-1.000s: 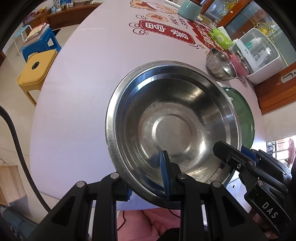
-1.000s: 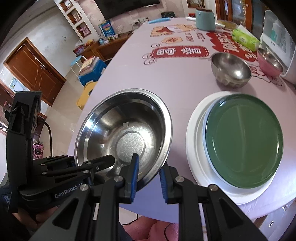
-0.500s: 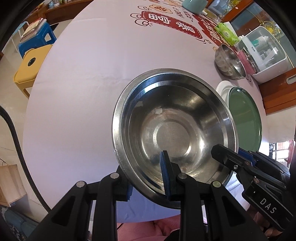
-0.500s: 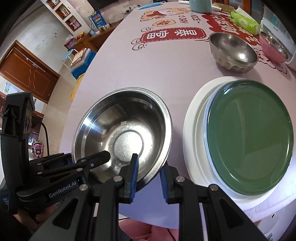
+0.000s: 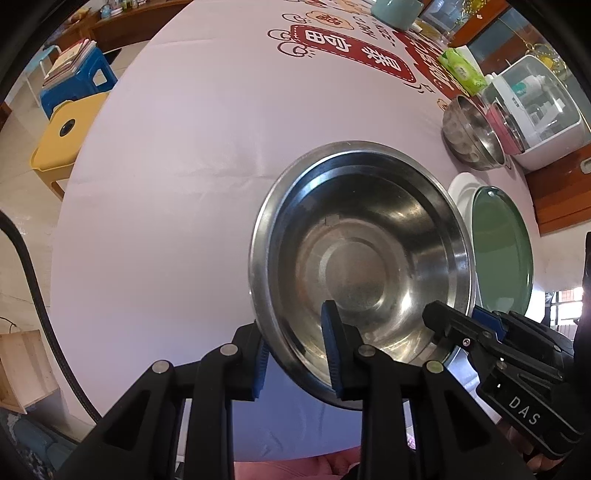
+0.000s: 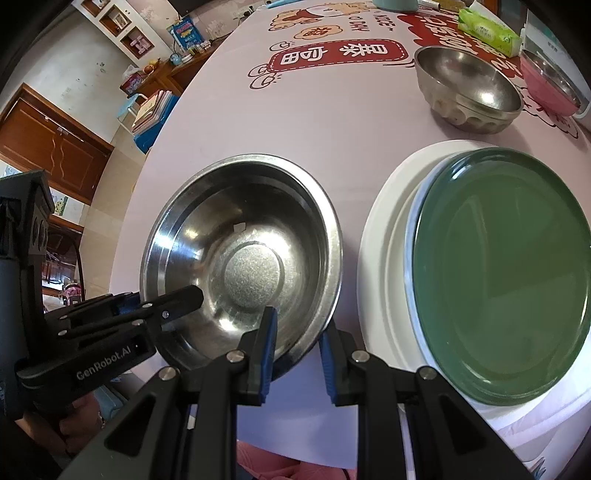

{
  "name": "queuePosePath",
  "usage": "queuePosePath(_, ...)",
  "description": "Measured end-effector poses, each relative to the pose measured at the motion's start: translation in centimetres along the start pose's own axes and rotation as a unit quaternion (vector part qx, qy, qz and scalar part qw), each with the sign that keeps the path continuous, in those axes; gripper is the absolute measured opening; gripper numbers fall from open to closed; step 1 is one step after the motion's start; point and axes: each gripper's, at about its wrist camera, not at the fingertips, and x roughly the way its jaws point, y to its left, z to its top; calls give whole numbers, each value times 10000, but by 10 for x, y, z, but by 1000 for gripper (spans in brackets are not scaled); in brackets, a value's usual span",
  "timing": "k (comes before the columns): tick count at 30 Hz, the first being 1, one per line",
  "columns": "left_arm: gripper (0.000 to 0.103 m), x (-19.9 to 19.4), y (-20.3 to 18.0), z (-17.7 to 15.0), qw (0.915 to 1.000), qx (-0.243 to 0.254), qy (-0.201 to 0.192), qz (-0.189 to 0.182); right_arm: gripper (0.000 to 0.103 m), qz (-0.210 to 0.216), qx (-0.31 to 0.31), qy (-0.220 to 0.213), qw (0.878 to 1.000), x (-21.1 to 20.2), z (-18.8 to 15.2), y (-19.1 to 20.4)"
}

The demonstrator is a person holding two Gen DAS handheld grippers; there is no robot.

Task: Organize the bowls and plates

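A large steel bowl (image 5: 354, 266) (image 6: 243, 258) sits low over the pink tablecloth near its front edge; I cannot tell whether it touches. My left gripper (image 5: 295, 354) is shut on the bowl's near rim, one pad inside and one outside. My right gripper (image 6: 297, 350) is shut on the same rim further right. Each shows in the other's view: the left gripper (image 6: 184, 299) and the right gripper (image 5: 443, 317). To the bowl's right, a green plate (image 6: 498, 273) (image 5: 502, 251) lies on a white plate (image 6: 384, 236). A smaller steel bowl (image 6: 465, 88) and a pink bowl (image 6: 546, 88) stand behind.
A green tissue pack (image 6: 487, 29), a white countertop appliance (image 5: 532, 110) and a teal cup (image 5: 395, 13) stand at the table's far right. Blue (image 5: 74, 85) and yellow (image 5: 62, 136) stools stand on the floor to the left. A person's pink clothing shows below the table edge.
Both grippers have sunk with the steel bowl towards the tablecloth. It no longer overlaps the green plate in the left wrist view. Both grips are unchanged.
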Motion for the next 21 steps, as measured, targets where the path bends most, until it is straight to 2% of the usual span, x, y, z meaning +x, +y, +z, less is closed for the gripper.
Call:
queuePosePath(8,31,-13,-1,5,9995,88,-267,116,23,-106,39,-40,9999,-5,0,-2)
queuePosePath(14,34,-29,-3,0,9982,197,-541,137,40,-155,-65,-287,9994,-19,-7,3)
queuePosePath(18,47,-46,-9,-8,9955,367,-870,118,41,-225,-159,-490,9984,-29,-16,8)
queuePosePath(21,48,-59,-13,-17,9921,458,-1169,-25,41,-272,-227,-646,9973,-39,-25,11)
